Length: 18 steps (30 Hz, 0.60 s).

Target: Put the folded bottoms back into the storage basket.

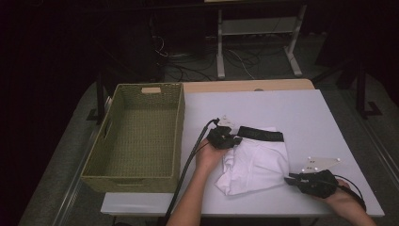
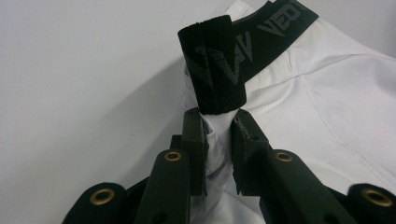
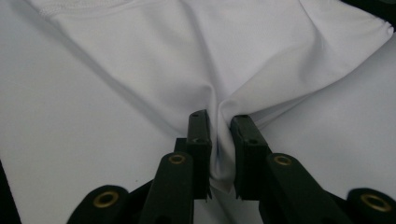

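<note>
Left gripper [image 2: 219, 122] pinches the white boxer briefs [image 1: 256, 162] beside their black waistband [image 2: 275, 35], while the right gripper [image 3: 219, 122], at four o'clock, clamps the hem. Opposite grips probably ready a fold; the wicker basket [image 1: 101, 176] waits at nine o'clock.

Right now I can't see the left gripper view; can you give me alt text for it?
The left gripper is shut on bunched white underwear, just below its folded-over black waistband. The garment lies on a pale table.
</note>
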Available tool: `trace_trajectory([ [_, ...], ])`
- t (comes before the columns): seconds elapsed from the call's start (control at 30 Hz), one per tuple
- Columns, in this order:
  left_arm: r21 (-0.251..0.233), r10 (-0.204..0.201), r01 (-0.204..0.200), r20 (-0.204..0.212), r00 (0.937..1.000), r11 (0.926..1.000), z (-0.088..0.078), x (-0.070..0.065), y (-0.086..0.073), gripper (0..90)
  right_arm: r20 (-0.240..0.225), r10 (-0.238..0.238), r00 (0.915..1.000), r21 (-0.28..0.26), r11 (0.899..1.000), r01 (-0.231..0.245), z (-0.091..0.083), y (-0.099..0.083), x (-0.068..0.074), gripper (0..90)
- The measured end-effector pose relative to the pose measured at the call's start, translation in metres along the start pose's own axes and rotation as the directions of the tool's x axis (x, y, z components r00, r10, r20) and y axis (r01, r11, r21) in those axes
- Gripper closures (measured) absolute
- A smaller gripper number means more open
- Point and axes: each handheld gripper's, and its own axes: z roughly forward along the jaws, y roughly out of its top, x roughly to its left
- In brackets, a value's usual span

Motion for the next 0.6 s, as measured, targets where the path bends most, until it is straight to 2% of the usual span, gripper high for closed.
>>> trace_trajectory([
  [0.2,-0.001,0.019,-0.019,-0.011,0.9998,0.9998,0.000,-0.002,0.000,77.0,-0.009,0.004,1.0000,0.005,1.000,-0.004,0.001,0.002,-0.001,81.2],
  [0.3,-0.005,0.017,-0.017,-0.003,0.9998,0.9998,-0.001,-0.002,0.000,77.4,-0.018,0.004,0.9998,0.007,1.000,-0.004,0.001,0.004,-0.002,81.4],
  [0.43,-0.006,0.004,-0.004,0.004,1.0000,1.0000,-0.002,-0.002,0.003,77.7,-0.030,0.000,0.9996,-0.013,1.000,-0.001,0.000,0.009,-0.002,81.5],
  [0.6,0.005,0.023,-0.023,0.006,0.9997,0.9997,-0.006,-0.005,0.012,77.9,-0.040,0.001,0.9992,-0.049,0.999,-0.003,-0.002,0.017,-0.002,81.5],
])
